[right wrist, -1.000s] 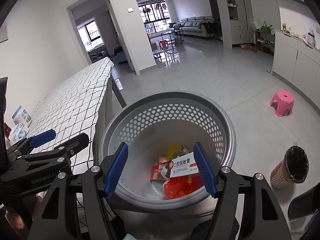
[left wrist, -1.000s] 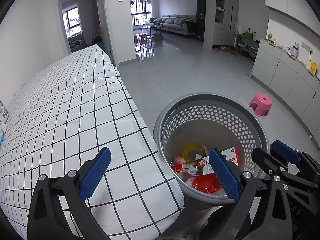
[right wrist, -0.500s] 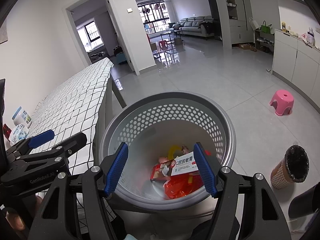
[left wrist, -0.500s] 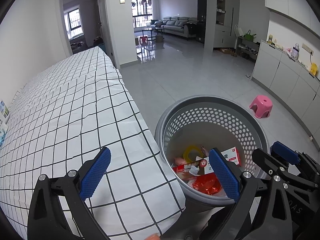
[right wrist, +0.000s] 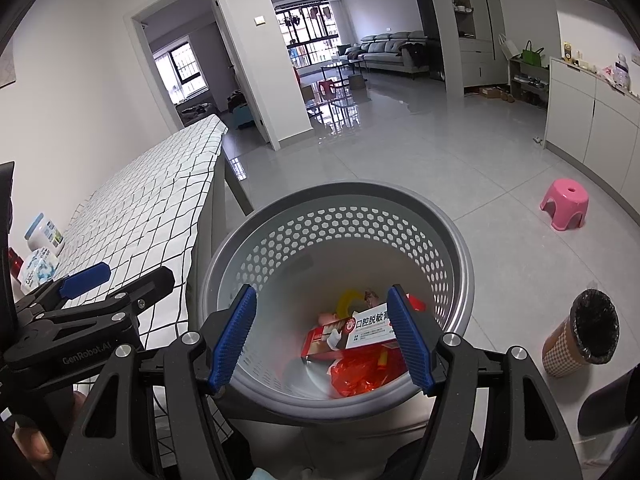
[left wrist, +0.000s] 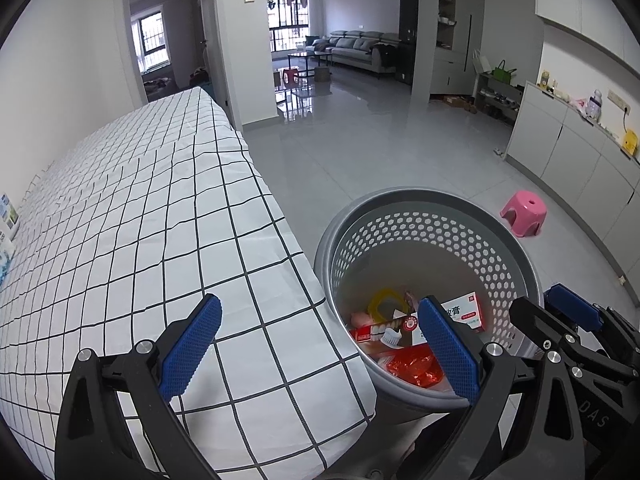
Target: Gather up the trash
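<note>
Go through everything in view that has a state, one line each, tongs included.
Left tongs: open, holding nothing.
Right tongs: open, holding nothing, above the basket.
Grey basket: upright beside the table, partly filled.
Toothpaste box: lying tilted in the basket, on other trash.
Red wrapper: crumpled at the basket bottom.
Checked bin: upright on the floor, black liner open.
Pink stool: upright on the floor.

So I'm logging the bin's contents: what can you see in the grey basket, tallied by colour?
Red and white toothpaste boxes: 2
Crumpled red wrapper: 1
Yellow ring: 1
Pink piece, too hidden to name: 1
Total: 5, in the grey basket.
</note>
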